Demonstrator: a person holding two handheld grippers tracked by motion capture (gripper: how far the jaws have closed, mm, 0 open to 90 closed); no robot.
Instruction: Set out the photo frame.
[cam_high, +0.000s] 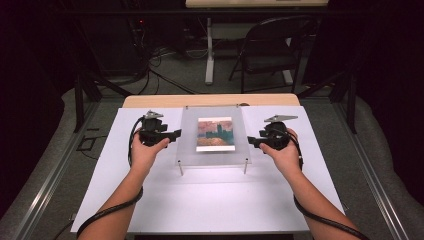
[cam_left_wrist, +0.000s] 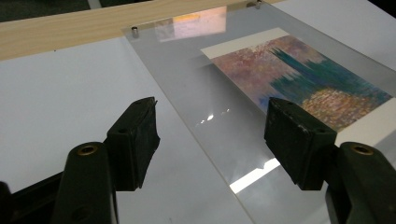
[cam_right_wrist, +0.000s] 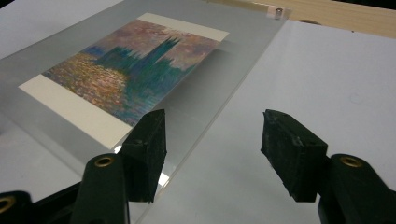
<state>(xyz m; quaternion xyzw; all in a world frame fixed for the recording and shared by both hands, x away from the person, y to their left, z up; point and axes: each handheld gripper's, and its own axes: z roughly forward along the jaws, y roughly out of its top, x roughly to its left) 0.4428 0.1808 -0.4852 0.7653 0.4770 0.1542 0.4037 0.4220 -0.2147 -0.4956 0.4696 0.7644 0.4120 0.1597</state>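
Note:
A clear acrylic sheet (cam_high: 189, 131) rests on small metal standoffs in the middle of the table, over a painted print (cam_high: 215, 134) with a white border. My left gripper (cam_high: 176, 134) hovers at the sheet's left edge, jaws apart and empty. In the left gripper view the sheet's edge (cam_left_wrist: 187, 126) runs between the two jaws, with the print (cam_left_wrist: 299, 79) beyond. My right gripper (cam_high: 251, 141) sits at the sheet's right edge, also open with nothing gripped. The right gripper view shows the sheet's edge (cam_right_wrist: 219, 112) passing between its jaws and the print (cam_right_wrist: 130, 70) to the left.
A white mat (cam_high: 210, 200) covers the wooden table (cam_high: 150, 101). Metal standoff pins (cam_high: 180, 168) stand at the sheet's corners. Beyond the table are a folding chair (cam_high: 270, 50), another table's leg and cables on the floor.

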